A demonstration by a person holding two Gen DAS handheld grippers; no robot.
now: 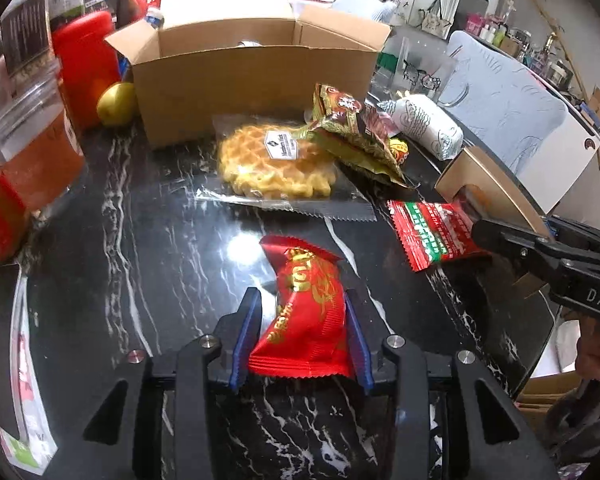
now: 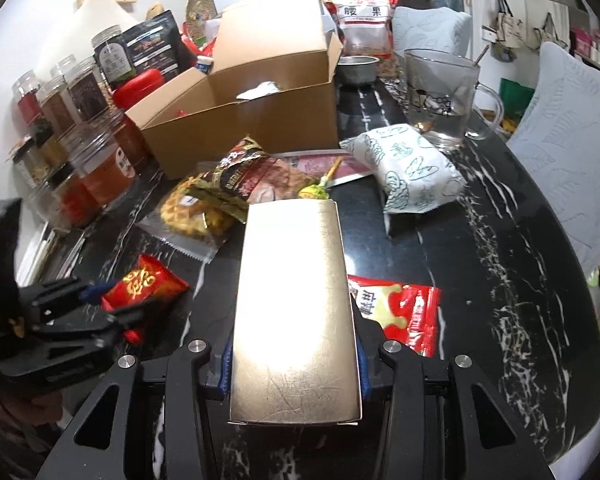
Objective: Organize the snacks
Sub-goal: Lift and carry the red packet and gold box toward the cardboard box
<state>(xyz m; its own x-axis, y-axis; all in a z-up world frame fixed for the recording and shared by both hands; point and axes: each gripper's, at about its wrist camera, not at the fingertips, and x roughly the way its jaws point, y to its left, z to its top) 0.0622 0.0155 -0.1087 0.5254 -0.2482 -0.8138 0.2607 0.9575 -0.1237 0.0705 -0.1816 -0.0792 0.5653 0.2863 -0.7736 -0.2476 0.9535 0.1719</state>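
Spice jars [image 2: 80, 88] line the black marble table [image 2: 480, 240] beside a glass mug [image 2: 440, 92] and pear [image 1: 116, 104].

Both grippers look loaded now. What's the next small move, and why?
Probably carry the gold box, clamped in the right gripper, to the open cardboard box and drop it in; the left gripper already pinches the red packet, which can follow.

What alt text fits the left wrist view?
The left gripper clamps a red foil snack packet with gold print over a black marble table. Beyond lie a clear-wrapped waffle and an open brown cardboard box; at right, the right gripper holds a gold box.
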